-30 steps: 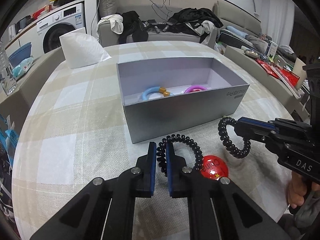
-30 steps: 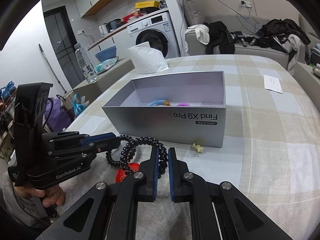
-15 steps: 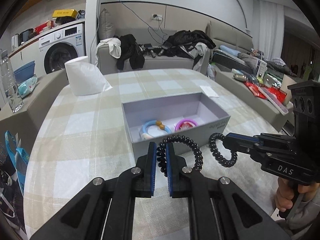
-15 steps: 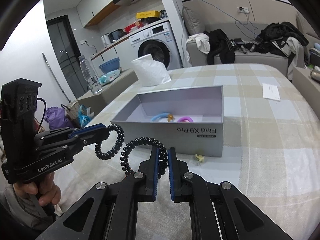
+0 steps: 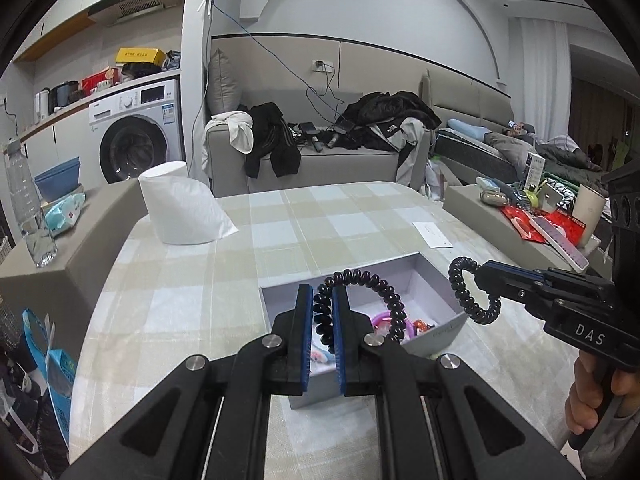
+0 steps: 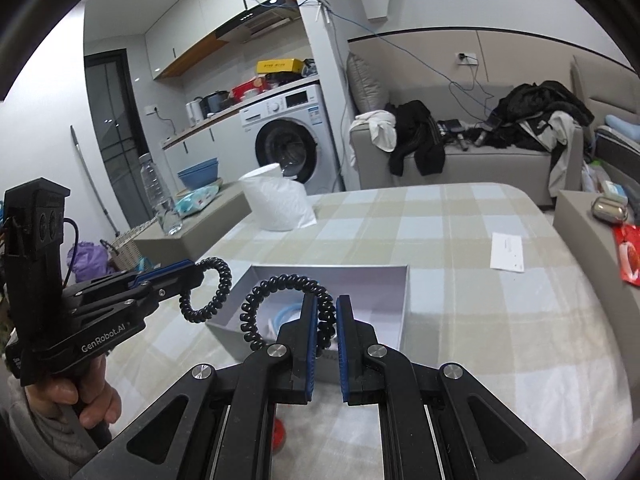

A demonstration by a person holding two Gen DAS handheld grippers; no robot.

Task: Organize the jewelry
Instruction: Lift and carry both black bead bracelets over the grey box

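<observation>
Looking across a table [image 5: 280, 216] in a beige and white checked cloth toward a grey sofa [image 5: 320, 160] heaped with dark clothes [image 5: 384, 120]. Behind it, pale wall panels, a socket [image 5: 320, 65] with cables trailing. Off to the left, a white washing machine [image 5: 136, 128] under a cluttered counter, range hood [image 5: 132, 2] above. Further left in the right wrist view, a dark doorway [image 6: 116, 128]. Bright, even light throughout.
</observation>
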